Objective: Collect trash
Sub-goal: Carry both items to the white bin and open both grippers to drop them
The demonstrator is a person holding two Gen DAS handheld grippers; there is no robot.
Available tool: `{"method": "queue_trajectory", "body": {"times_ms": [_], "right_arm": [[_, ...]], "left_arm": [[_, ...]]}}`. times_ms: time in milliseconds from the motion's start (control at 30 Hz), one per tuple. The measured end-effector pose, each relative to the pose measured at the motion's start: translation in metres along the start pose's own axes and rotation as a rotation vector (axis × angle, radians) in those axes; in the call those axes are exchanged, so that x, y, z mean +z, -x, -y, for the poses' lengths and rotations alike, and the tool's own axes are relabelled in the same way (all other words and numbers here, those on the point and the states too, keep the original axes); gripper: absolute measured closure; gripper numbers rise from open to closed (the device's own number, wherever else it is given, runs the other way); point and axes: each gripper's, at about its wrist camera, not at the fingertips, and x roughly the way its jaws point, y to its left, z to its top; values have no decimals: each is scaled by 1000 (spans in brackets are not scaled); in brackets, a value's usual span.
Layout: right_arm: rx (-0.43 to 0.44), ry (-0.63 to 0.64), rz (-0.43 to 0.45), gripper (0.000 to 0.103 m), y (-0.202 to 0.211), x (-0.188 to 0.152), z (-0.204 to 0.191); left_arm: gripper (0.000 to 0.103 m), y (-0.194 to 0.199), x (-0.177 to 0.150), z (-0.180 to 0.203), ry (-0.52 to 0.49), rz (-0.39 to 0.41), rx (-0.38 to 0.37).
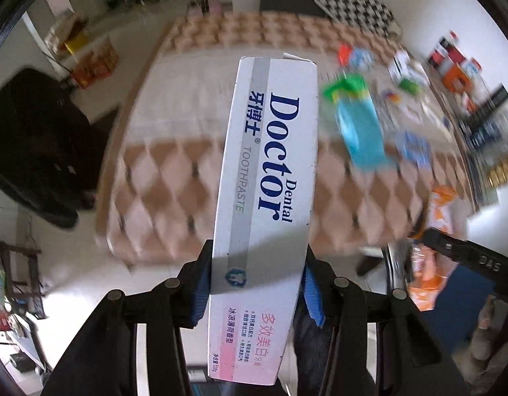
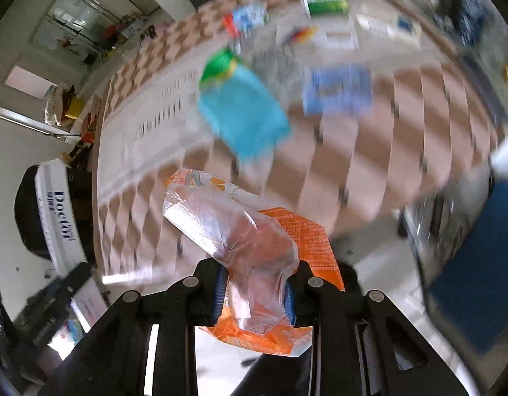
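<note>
My left gripper [image 1: 255, 280] is shut on a white "Dental Doctor" toothpaste box [image 1: 270, 165] and holds it up in front of the bed. The box also shows at the left of the right wrist view [image 2: 60, 217]. My right gripper [image 2: 255, 292] is shut on a crumpled orange and clear plastic wrapper [image 2: 250, 241], also seen at the right of the left wrist view [image 1: 432, 264]. Both are held off the bed's near edge. More trash lies on the bed: a blue and green pouch [image 1: 356, 122] [image 2: 240, 109] and a blue packet [image 2: 336, 90].
The bed [image 1: 188, 165] has a pink and brown diamond cover and a checkered pillow [image 1: 356, 10]. Several small boxes and packets lie at its far right [image 2: 326, 0]. A black chair [image 1: 32, 145] stands left. Shelves of goods [image 1: 478, 105] line the right wall. A blue bin [image 2: 478, 280] stands right.
</note>
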Motion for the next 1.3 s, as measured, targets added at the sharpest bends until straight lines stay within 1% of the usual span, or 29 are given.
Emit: {"method": "queue_trajectory", "body": {"times_ms": [67,133,200,267,300,400,433,500,533,567,633,733,767,800,867,900,933,967,1000,1033,1067,1133,1167,1200,1233,1300], "right_arm": [[-1,-10,-56,74,-15,-37,7],[-12,-13,-107,74,-33,-63,15],[-25,-21,-176,74,-60,-90,28],[-43,-28,-235,74,-92,-110,41],[-52,-28,-262,74,-109,-117,47],[-73,-20,-320,74,-167,-134,64],[-76,-22,-346,74,-197,-141,73],[-75,-24,-374,74,-240,-150,86],[-79,-25,-394,74,-271,-157,94],[-72,-37,-406,74,-296,-162,102],[-59,-54,-436,74,-340,-166,114],[-32,-92,-459,74,-408,-171,135],[-26,-103,-460,72,-424,-172,140],[-10,-120,-465,72,-442,-174,145],[24,-145,-480,57,-471,-178,152],[42,-150,-480,40,-480,-180,154],[54,-150,-477,27,-485,-180,154],[67,-133,-473,21,-491,-181,153],[62,-124,-471,11,-494,-180,151],[52,-111,-461,7,-492,-182,150],[45,-100,-457,7,-493,-181,149],[13,-67,-447,6,-489,-181,147],[-27,-32,-438,6,-482,-182,142],[-47,-8,-434,6,-481,-181,141],[-96,29,-424,6,-473,-182,135],[-156,85,-417,6,-461,-182,129]], "left_arm": [[59,-9,-30,-1,7,-54,-38],[59,-27,-55,-2,20,-109,-65],[59,-57,-82,-5,43,-188,-99],[59,-88,-104,-6,62,-252,-120],[59,-102,-111,-6,69,-273,-125],[59,-176,-133,-8,90,-345,-132],[59,-200,-137,-9,95,-369,-132],[59,-252,-146,-14,126,-403,-141],[59,-290,-151,-17,137,-442,-150],[59,-311,-155,-18,148,-460,-161],[58,-370,-165,-23,178,-522,-199],[56,-437,-178,-28,218,-594,-243],[50,-451,-181,-29,220,-611,-247],[36,-468,-185,-34,234,-620,-240],[19,-475,-200,-41,250,-618,-235],[16,-479,-202,-45,257,-615,-214],[16,-478,-204,-47,261,-610,-201],[15,-474,-206,-52,260,-599,-187],[15,-470,-208,-55,255,-574,-158],[15,-463,-209,-57,247,-548,-124],[15,-460,-210,-62,244,-527,-96],[15,-443,-210,-61,215,-462,-12],[15,-436,-210,-62,194,-436,28],[15,-432,-210,-62,176,-424,54],[15,-423,-210,-58,160,-417,69],[15,-410,-210,-56,153,-412,78]]}}
